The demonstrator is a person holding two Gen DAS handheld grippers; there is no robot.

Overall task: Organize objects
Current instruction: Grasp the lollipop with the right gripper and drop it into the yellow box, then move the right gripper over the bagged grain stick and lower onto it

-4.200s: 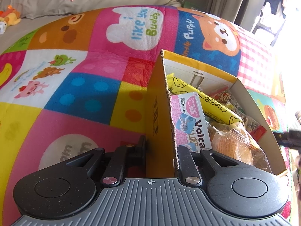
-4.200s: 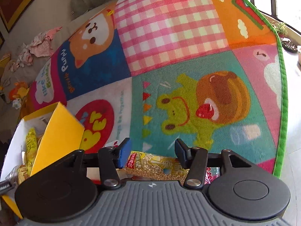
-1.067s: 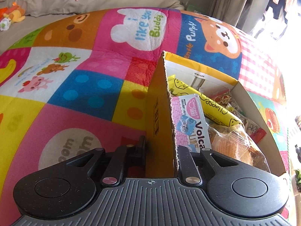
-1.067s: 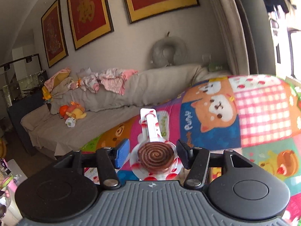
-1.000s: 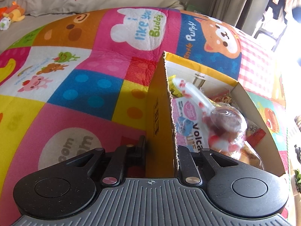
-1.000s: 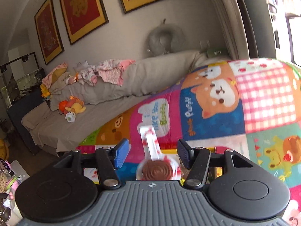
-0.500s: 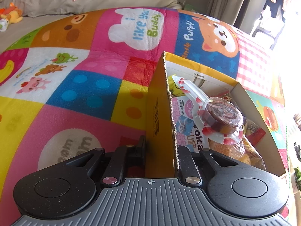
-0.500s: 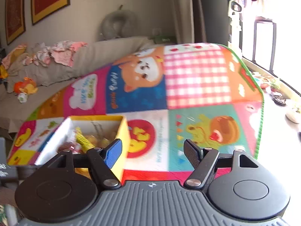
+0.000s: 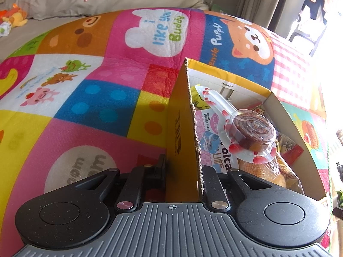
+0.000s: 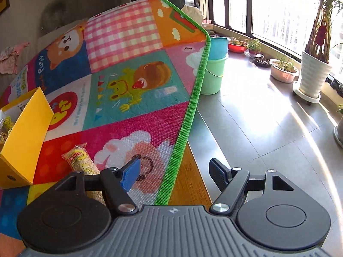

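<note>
My left gripper [image 9: 182, 171] is shut on the near wall of a yellow cardboard box [image 9: 182, 115] on the colourful play mat. A wrapped brown spiral candy on a stick [image 9: 253, 128] lies on top of the snack packets inside the box, over a pink packet [image 9: 211, 135]. My right gripper [image 10: 174, 174] is open and empty above the mat's green edge [image 10: 188, 115]. A yellow snack packet [image 10: 80, 160] lies on the mat just left of its left finger. The box's yellow flap [image 10: 25, 137] shows at the far left.
The mat [image 9: 90, 98] covers a raised surface that ends at the green edge. Beyond it are a tiled floor [image 10: 268, 117], stacked blue and green buckets [image 10: 214, 70] and potted plants [image 10: 313, 79] by the window. A sofa with toys [image 9: 12, 19] lies behind.
The right gripper let go of the spiral candy, which dropped into the box and settled on the packets. The right gripper then opened wider and swung right and down toward the mat's edge. The left gripper stayed put.
</note>
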